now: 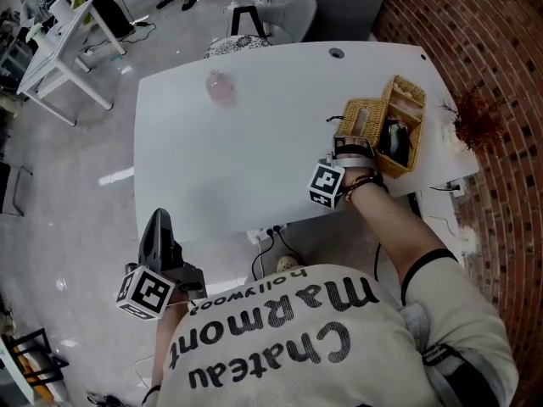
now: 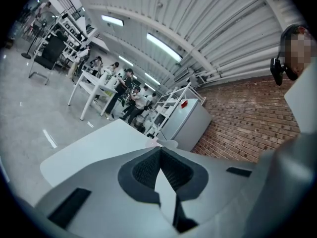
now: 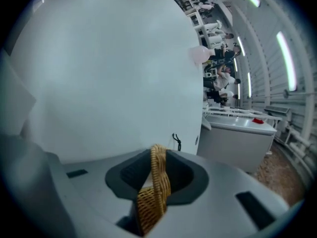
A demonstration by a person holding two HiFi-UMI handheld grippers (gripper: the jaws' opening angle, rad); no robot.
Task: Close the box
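Note:
A woven wicker box (image 1: 405,128) stands at the right end of the white table (image 1: 237,142), something dark inside it. Its lid (image 1: 363,117) is swung open and lies to the left of the box. My right gripper (image 1: 349,147) is at the lid's near edge. In the right gripper view the wicker lid edge (image 3: 159,182) sits upright between the pads of that gripper (image 3: 157,158), which press on it. My left gripper (image 1: 159,224) hangs off the table's front left corner, away from the box; its tips (image 2: 160,150) meet with nothing between them.
A pink object (image 1: 220,87) rests on the far part of the table. Dried red branches (image 1: 473,117) stand beside the box by the brick wall (image 1: 509,49). A power strip with cables (image 1: 267,232) hangs at the table's front edge. People and desks are farther back.

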